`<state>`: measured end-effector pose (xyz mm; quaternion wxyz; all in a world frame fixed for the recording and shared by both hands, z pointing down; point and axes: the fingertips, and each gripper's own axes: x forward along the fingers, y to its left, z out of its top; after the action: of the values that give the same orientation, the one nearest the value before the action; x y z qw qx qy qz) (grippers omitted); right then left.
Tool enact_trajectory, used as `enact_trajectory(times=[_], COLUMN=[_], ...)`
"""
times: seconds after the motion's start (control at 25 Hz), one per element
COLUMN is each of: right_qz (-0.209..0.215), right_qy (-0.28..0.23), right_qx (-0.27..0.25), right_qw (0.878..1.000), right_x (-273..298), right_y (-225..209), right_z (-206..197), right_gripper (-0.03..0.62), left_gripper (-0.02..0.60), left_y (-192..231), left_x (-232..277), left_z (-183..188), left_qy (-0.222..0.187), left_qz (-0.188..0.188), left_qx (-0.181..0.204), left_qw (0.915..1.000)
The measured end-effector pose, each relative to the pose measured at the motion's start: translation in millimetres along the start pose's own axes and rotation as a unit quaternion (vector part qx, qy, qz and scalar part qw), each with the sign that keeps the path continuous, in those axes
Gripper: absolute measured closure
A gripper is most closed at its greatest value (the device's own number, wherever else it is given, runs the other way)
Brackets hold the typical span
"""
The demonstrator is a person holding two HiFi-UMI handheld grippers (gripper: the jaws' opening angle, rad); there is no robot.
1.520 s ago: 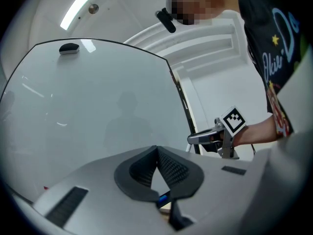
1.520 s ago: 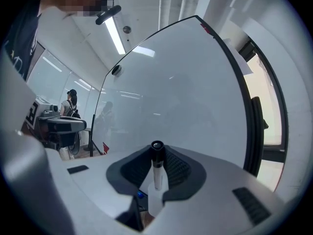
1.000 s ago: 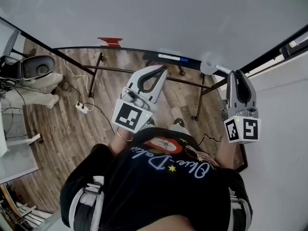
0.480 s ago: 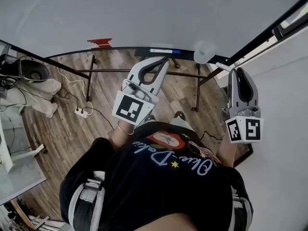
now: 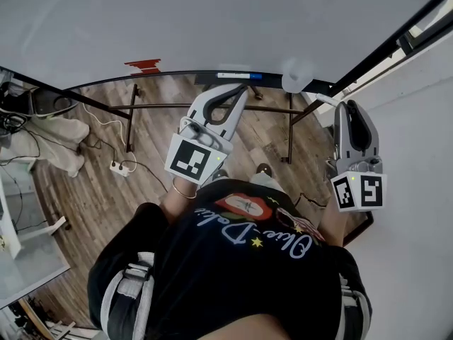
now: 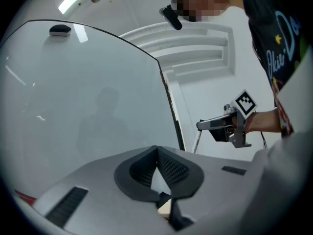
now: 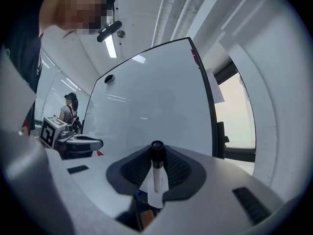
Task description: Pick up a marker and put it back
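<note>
Marker (image 7: 156, 173): white barrel, black end. Held in the right gripper (image 7: 156, 153), jaws closed on it from both sides, about halfway shut. It stands crosswise to the jaws, black end uppermost at the tips, barrel running down between the pads.

From the left gripper view the same marker (image 6: 197, 141) shows as a thin white stick hanging below the right gripper's tip.

Left gripper (image 6: 157, 149): jaw tips together, a small gap behind them, nothing in it.

Head view: both grippers held out level in front of the person's chest, well apart, left gripper (image 5: 237, 91) and right gripper (image 5: 352, 109) both pointing toward the whiteboard (image 5: 212, 20). Neither touches it.

Whiteboard is blank and pale. Along its lower edge sit a red item (image 5: 144, 65) and a small blue-and-white item (image 5: 239, 75), too small to name.

Below is a wood-plank floor (image 5: 85, 183) with a power strip (image 5: 119, 167) and trailing cables.
</note>
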<state>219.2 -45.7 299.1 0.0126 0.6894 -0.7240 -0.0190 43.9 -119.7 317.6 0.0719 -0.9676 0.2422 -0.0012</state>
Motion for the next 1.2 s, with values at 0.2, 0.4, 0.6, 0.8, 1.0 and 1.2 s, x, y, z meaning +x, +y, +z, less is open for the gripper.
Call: enact_trajectory(times=[0.2, 0.4, 0.6, 0.8, 1.0, 1.2], right_qz=[0.006, 0.008, 0.007, 0.007, 0.009, 0.008], right_qy=[0.000, -0.003, -0.002, -0.001, -0.001, -0.001], right_qx=[-0.001, 0.001, 0.002, -0.001, -0.001, -0.001], right_qw=[1.000, 1.000, 1.000, 1.000, 1.000, 1.000], right_x=[2.8, 3.6, 3.5, 2.6, 2.8, 2.4], right_y=[1.5, 2.3, 1.0, 1.0, 1.9, 1.9], right_z=[0.9, 1.5, 1.3, 1.5, 2.3, 2.4], right_gripper=[0.522, 0.522, 0.522, 0.522, 0.522, 0.522], left_gripper=[0.578, 0.578, 0.578, 0.578, 0.578, 0.578], left_y=[0.7, 1.8, 1.3, 0.8, 0.8, 0.8], left_x=[0.7, 1.3, 3.7, 4.2, 4.6, 4.3], left_z=[-0.1, -1.3, -2.5, -2.2, -2.7, -3.2], left_qy=[0.003, 0.004, 0.005, 0.004, 0.007, 0.008], left_qz=[0.000, 0.000, -0.002, -0.005, -0.007, -0.008], left_qx=[0.001, 0.001, 0.000, 0.002, 0.002, 0.002], left_qw=[1.0000, 1.0000, 1.0000, 1.0000, 1.0000, 0.9999])
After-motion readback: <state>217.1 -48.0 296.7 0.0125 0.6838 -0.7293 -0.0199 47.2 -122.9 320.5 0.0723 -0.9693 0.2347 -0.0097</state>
